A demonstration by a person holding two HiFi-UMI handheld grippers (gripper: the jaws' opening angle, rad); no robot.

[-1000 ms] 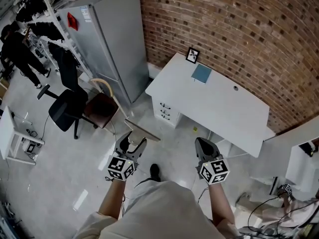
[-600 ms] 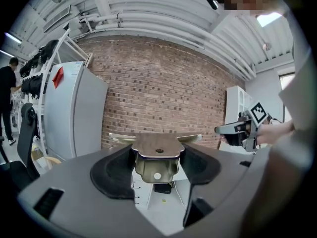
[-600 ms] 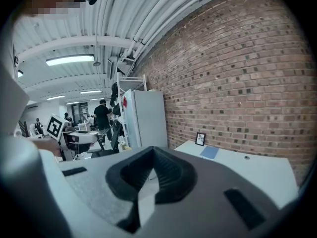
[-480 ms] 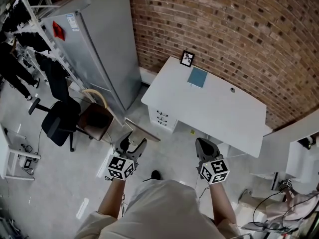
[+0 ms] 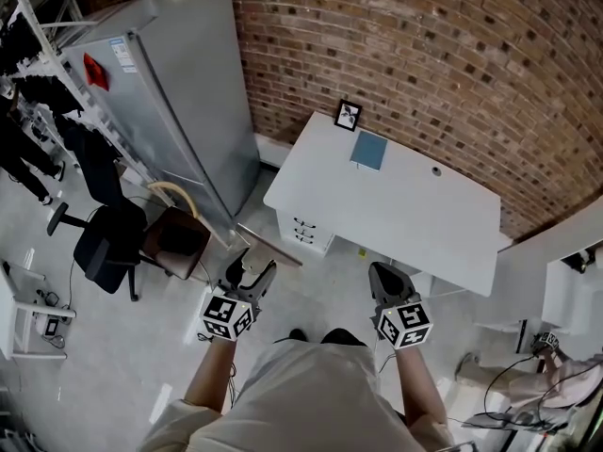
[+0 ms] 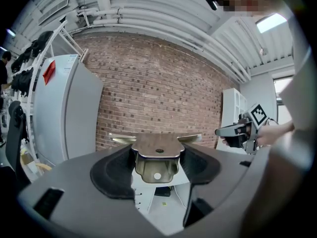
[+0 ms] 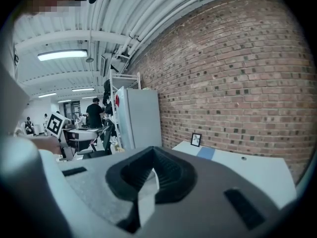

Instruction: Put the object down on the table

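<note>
**Metal bracket pinched in the left tongs, short of a white table**

Directions are from the head view, with 12 o'clock at the top of the picture and the person at the centre of the dial.

A white table (image 5: 405,217) stands at 1 o'clock, set askew against a red brick wall (image 5: 443,55) that sweeps from 12 round to 3. At the table's far left corner a small black picture frame (image 5: 348,115) stands upright. Just beside it, toward the person, a blue notebook (image 5: 368,150) lies flat. A white drawer unit (image 5: 302,230) sits under the table's near left end, at 12 o'clock.

A tall grey cabinet (image 5: 179,73) stands at 11 o'clock, close to the table's left end. A brown-seated chair (image 5: 179,238) is at 10 o'clock, with a black office chair (image 5: 102,250) beside it at 9. Dark garments (image 5: 38,59) hang on a rack beyond them. Pale floor (image 5: 330,281) lies between the person and the table.

The left gripper (image 5: 252,266) pinches a metal bracket (image 6: 158,150). In the left gripper view both dark pads press on the sides of its bent middle tab, and flat wings stick out above them to either side. In the head view the bracket lies crosswise at the tips as a long flat strip, over the floor at 12 o'clock and just left of the drawer unit — it is not on the table.

The right gripper (image 5: 382,273) is level with the left and well apart from it. Its jaws are pressed together with nothing between them, and it points toward the table's near edge.
</note>
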